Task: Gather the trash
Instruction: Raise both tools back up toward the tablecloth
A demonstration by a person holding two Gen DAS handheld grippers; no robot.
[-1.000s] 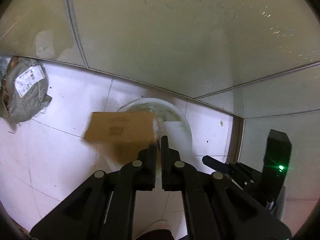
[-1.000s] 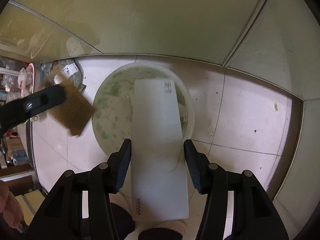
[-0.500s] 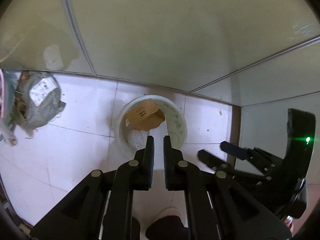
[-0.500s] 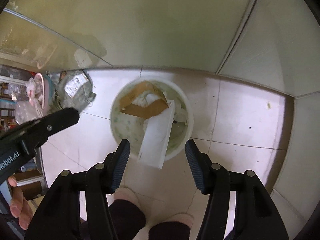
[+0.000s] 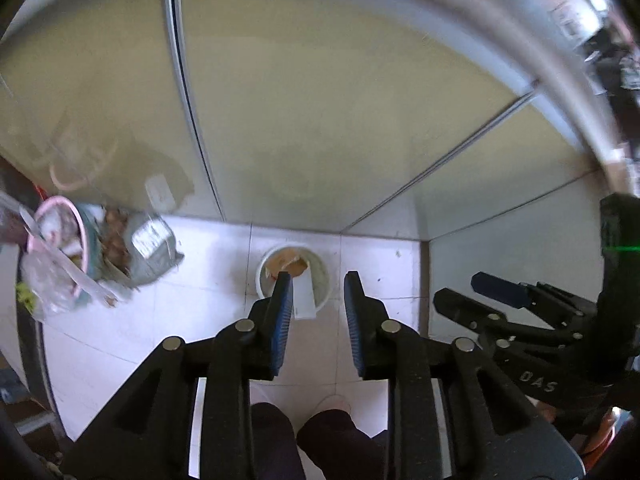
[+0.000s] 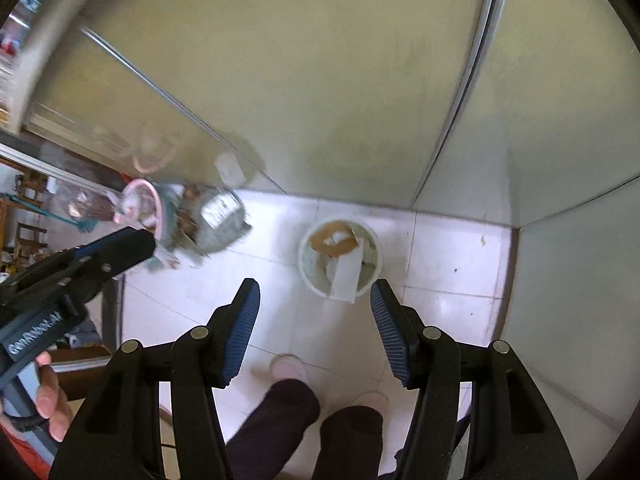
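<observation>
A white trash bin [image 5: 325, 280] [image 6: 308, 264] stands on the tiled floor by the wall corner. A brown cardboard piece [image 5: 290, 266] [image 6: 334, 240] lies in it, and a white flat box [image 5: 305, 300] [image 6: 346, 276] leans out over its near rim. My left gripper [image 5: 316, 308] is open and empty, high above the bin. My right gripper [image 6: 314, 312] is open and empty, also high above it. The right gripper shows at the right of the left wrist view [image 5: 500, 296]; the left one shows at the left of the right wrist view [image 6: 120, 248].
A grey wrapped parcel [image 5: 154, 250] [image 6: 220, 216] and a pink-rimmed bin full of rubbish [image 5: 60, 240] [image 6: 142, 208] sit on the floor to the left. Glossy wall panels stand behind. The person's legs and slippers [image 6: 288, 368] are below the grippers.
The cardboard and the white box dropped into the bin. Both grippers have risen well above it, and the left gripper has opened.
</observation>
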